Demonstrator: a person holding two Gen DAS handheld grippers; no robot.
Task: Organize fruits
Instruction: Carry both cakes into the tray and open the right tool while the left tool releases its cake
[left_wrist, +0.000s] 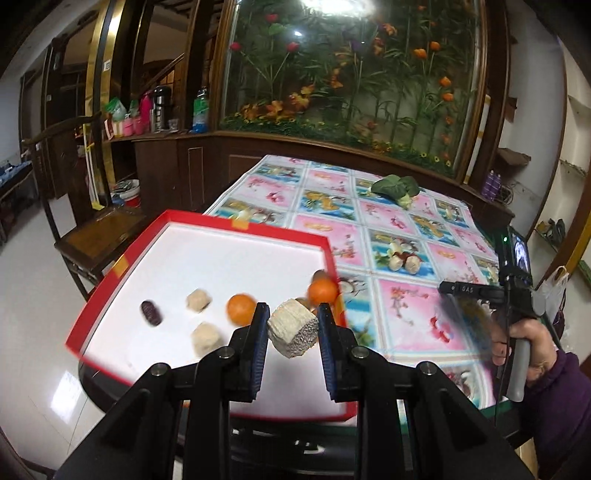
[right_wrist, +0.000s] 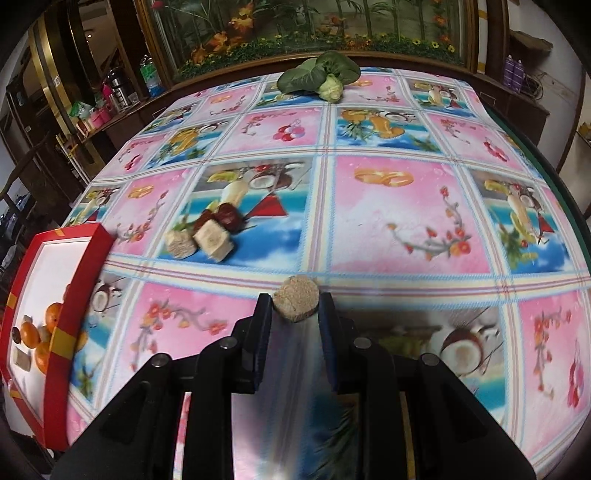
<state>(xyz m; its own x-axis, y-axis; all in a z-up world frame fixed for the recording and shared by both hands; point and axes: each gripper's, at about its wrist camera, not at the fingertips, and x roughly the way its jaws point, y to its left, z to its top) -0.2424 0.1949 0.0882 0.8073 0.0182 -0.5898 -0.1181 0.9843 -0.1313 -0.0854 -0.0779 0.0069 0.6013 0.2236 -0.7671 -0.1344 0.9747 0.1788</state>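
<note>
My left gripper (left_wrist: 293, 314) is shut on a pale ridged fruit chunk (left_wrist: 291, 332) and holds it above the red tray (left_wrist: 207, 218) with a white floor. In the tray lie a dark date (left_wrist: 151, 313), two beige chunks (left_wrist: 199, 300), and an orange (left_wrist: 242, 309); a second orange (left_wrist: 323, 291) sits by the right rim. My right gripper (right_wrist: 295, 306) is shut on a round beige chunk (right_wrist: 296, 301) over the tablecloth. Two loose beige chunks (right_wrist: 214, 240) and red dates (right_wrist: 227, 216) lie on the table ahead and to the left. The tray (right_wrist: 79, 280) is at the far left.
A leafy green vegetable (right_wrist: 321, 77) lies at the table's far edge. A patterned fruit-print tablecloth (right_wrist: 399, 221) covers the table. A wooden chair (left_wrist: 99, 236) stands left of the tray, which overhangs the table edge. A hand (left_wrist: 524, 339) holds the right gripper's handle.
</note>
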